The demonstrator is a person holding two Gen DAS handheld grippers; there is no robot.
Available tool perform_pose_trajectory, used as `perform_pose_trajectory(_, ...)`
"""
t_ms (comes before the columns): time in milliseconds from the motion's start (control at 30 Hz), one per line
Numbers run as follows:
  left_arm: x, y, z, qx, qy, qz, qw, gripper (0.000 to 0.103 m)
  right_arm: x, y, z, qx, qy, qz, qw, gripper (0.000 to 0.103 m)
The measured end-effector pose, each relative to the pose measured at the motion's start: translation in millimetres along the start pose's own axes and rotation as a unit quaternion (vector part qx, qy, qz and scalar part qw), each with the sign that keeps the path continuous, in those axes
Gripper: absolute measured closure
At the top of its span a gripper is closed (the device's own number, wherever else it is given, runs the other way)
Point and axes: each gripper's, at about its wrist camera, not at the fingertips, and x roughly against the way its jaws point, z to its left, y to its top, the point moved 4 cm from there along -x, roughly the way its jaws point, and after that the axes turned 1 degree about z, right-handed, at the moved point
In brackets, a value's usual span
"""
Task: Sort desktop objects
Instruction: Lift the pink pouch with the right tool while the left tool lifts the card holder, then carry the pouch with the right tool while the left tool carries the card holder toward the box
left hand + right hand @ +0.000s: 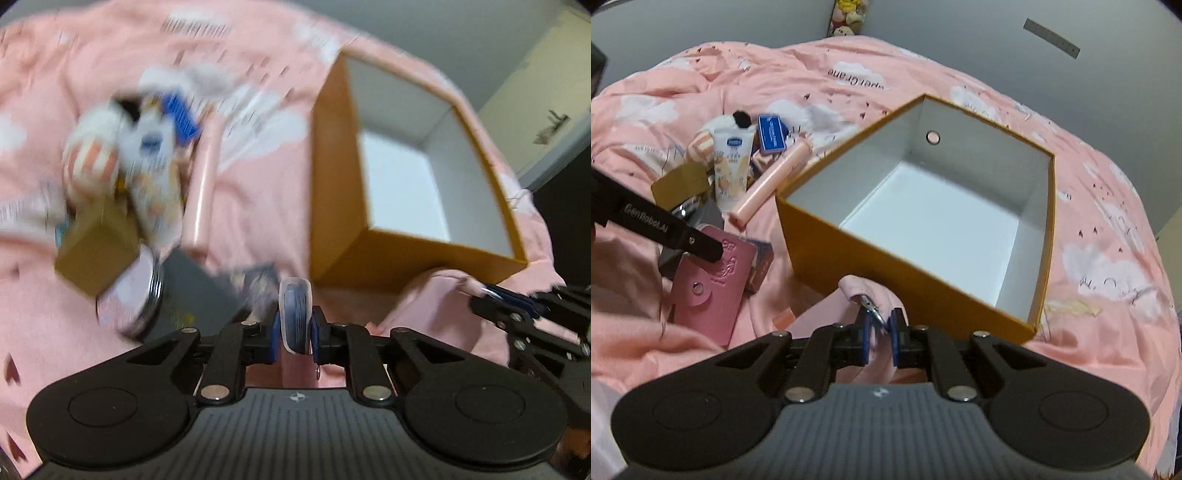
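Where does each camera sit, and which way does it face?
Left wrist: on the left gripper, which grips a blue-and-white object, looking down at the item pile and orange box; the right gripper shows at the right edge.
Right wrist: on the right gripper, which grips pink fabric, looking down into the box; a left gripper finger shows at the left.
Shared: box, pile, pink bedspread.

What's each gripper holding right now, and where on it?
Left gripper: small round blue item with a clear rim, pinched across its flat faces; identity unclear. Right gripper: pink fabric piece, pinched just below its metal clasp.
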Motion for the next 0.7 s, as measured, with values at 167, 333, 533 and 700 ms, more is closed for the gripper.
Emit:
perform_pose_trajectory(167, 16.6, 1.4, -21.5, -0.063, 0.000, -0.061, 0.9961, 0.085, 6.5, 5.1, 13.8, 0.029, 0.009, -0.019, 0.999, 0.093)
perform_pose_trajectory(333, 4.4, -16.6, -18.8, -0.072, 0.028, 0.010, 0.9969, 0.085, 8.2, -3.3, 26.4, 0.053, 0.037, -0.010, 0.998, 0.092)
perform_pose_trajectory(533, 26.2, -27.0, -15.7, -0.073, 0.000, 0.018, 0.9972, 0.085, 20.8, 1.4, 29.1, 0.009, 0.189, 0.000, 0.982, 0.091)
perform_pose_trajectory(700, 27.2, -34.0, -17.7, -0.074, -0.007, 0.020, 0.9970, 0.085, 21.8, 1.1, 40.2, 0.012, 0.210, 0.009, 0.978, 0.089)
